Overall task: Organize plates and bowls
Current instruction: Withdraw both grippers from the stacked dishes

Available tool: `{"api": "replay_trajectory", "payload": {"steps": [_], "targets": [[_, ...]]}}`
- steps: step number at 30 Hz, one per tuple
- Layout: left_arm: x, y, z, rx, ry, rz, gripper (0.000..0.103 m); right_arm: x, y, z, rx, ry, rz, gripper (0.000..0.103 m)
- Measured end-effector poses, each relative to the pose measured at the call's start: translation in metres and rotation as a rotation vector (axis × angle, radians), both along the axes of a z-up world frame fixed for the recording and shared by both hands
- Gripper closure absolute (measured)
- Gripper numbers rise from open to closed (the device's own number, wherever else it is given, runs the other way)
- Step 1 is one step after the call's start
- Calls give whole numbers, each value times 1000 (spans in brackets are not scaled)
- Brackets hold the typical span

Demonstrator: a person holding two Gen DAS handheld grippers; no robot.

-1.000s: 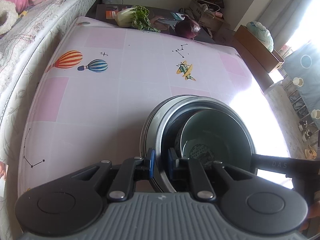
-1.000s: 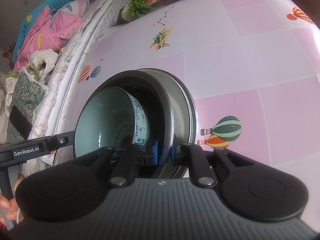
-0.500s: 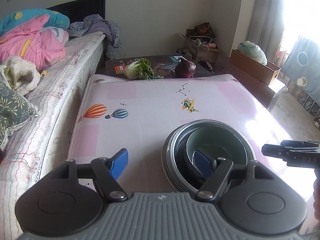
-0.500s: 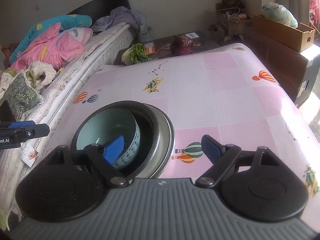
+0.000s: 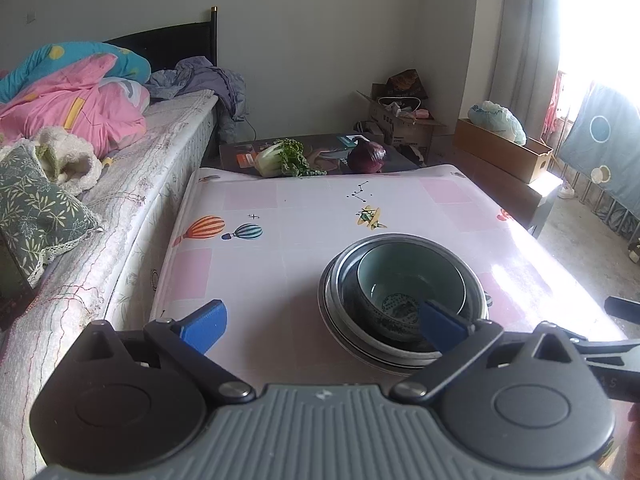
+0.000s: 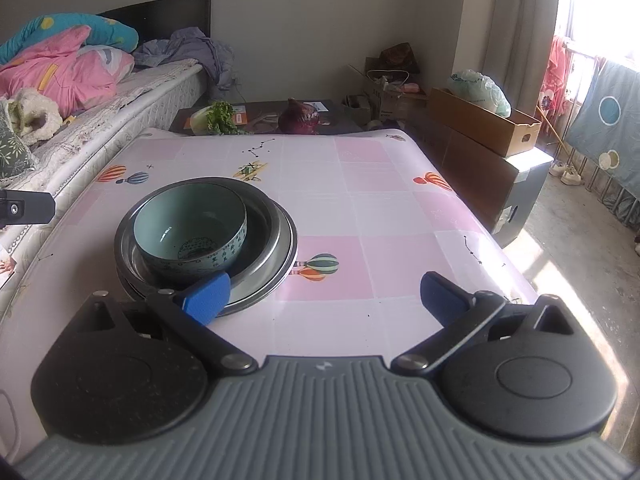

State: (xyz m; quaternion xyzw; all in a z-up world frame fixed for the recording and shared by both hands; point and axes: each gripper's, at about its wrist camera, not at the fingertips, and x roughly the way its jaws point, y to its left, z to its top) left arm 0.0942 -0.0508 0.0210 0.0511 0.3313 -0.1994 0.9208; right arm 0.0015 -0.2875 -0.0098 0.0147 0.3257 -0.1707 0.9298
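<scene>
Nearest us, our left gripper [image 5: 322, 326] and right gripper [image 6: 324, 294] have both let go and drawn back, jaws spread wide and empty; 1 second ago each clamped the stack's rim. We judge the stacking done. Mid-tabletop, toward the near edge, the celadon bowl [image 6: 190, 232] sits inside the steel bowl [image 6: 266, 248] on a plate [image 5: 340, 332]. Beyond the far edge lie a cabbage [image 5: 280, 158] and red onion [image 5: 366, 156].
</scene>
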Motion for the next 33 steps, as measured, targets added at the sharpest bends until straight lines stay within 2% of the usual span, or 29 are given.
{"api": "replay_trajectory", "payload": {"steps": [4, 9, 11, 16, 21, 28, 33], "targets": [[-5, 2, -3, 10, 12, 24, 0, -9, 14, 0, -45, 13, -1, 1], [-6, 1, -9, 73, 23, 63, 0, -7, 16, 5, 27, 73, 23, 1], [-5, 2, -11, 59, 43, 81, 1, -5, 17, 5, 64, 94, 32, 1], [-4, -1, -15, 98, 90, 95, 0, 0, 20, 7, 81, 87, 33, 1], [-2, 4, -17, 97, 126, 128, 0, 4, 17, 5, 94, 108, 16, 1], [-1, 10, -22, 94, 172, 161, 0, 12, 8, -2, 191, 155, 10, 1], [-2, 8, -24, 101, 190, 155, 0, 14, 11, -2, 188, 147, -1, 1]]}}
